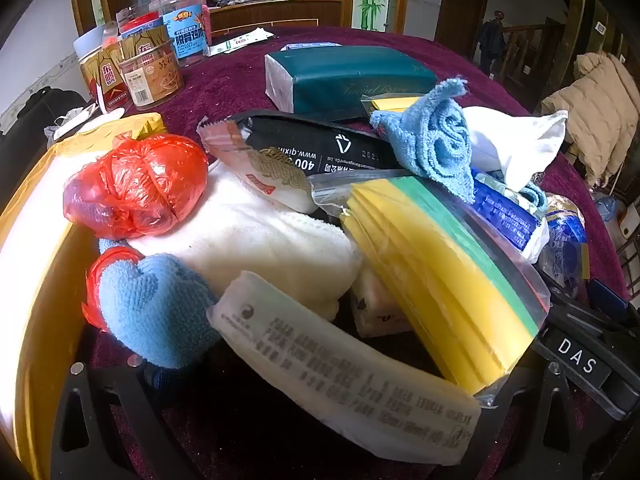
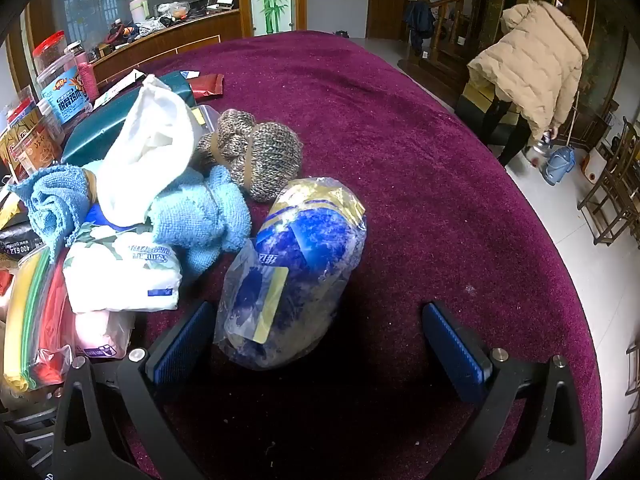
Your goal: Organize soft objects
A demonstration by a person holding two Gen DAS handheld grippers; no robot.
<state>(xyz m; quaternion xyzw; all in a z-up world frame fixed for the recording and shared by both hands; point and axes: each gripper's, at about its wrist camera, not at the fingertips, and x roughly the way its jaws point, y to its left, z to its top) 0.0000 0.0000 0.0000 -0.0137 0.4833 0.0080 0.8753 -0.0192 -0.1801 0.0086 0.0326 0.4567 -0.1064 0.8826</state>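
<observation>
A pile of soft objects lies on the maroon tablecloth (image 2: 400, 160). In the left wrist view a white printed packet (image 1: 344, 368) lies across my left gripper's fingers, which are mostly hidden under it, beside a blue cloth bundle (image 1: 152, 312), a white towel (image 1: 256, 240), a red plastic bag (image 1: 136, 184) and a bagged yellow-green sponge pack (image 1: 436, 276). My right gripper (image 2: 320, 352) is open, its blue pads (image 2: 456, 352) on either side of a blue and gold plastic bag (image 2: 296, 272). A grey knitted bundle (image 2: 256, 152) lies behind it.
A yellow container rim (image 1: 36, 280) curves at the left. A green tissue pack (image 1: 348, 76) and several snack jars (image 1: 160, 64) stand at the back left. A rolled blue cloth (image 1: 436, 140) and white bag (image 2: 148, 148) top the pile. A person in a beige coat (image 2: 532, 68) bends over off the table's right.
</observation>
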